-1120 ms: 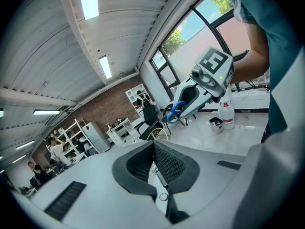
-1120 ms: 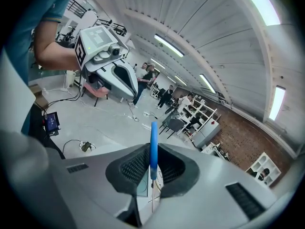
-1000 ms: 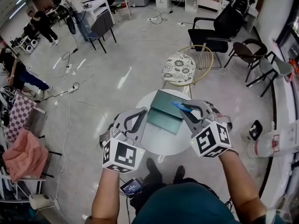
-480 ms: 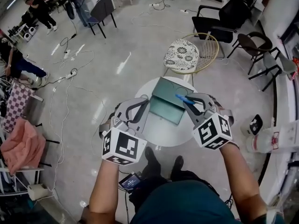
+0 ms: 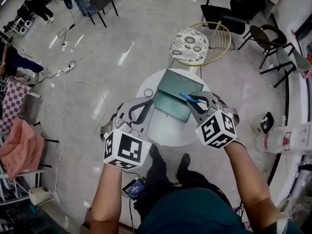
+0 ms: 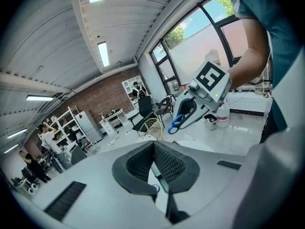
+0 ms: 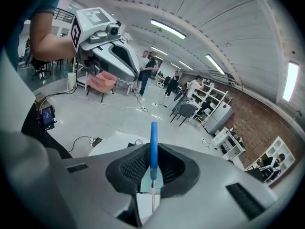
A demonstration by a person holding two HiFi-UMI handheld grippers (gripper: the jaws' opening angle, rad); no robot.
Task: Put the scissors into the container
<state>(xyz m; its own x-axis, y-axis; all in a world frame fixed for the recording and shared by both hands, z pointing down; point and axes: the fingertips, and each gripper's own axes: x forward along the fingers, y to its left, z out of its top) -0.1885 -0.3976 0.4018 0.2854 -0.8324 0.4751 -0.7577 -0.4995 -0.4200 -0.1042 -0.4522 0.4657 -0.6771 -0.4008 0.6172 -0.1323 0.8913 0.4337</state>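
My right gripper (image 5: 193, 101) is shut on blue-handled scissors (image 5: 189, 98), holding them above the right part of a green container (image 5: 173, 108) on a small round white table (image 5: 163, 133). In the right gripper view the scissors (image 7: 153, 147) stand upright between the pads of the right gripper (image 7: 152, 165), blades pointing down. My left gripper (image 5: 150, 105) hovers over the table's left side, just left of the container. In the left gripper view the left gripper (image 6: 153, 148) is shut with nothing in it, and the scissors (image 6: 179, 121) show in the other gripper beyond.
A wicker chair with a patterned cushion (image 5: 190, 45) stands just behind the table. Black chairs (image 5: 229, 11) are at the back right. A white jug (image 5: 279, 143) and a small bin (image 5: 265, 123) sit on the floor at right. Cables (image 5: 68, 67) trail at left.
The head view has shifted slightly. Both grippers stay over the table, and the scissors remain held over the container's right side.
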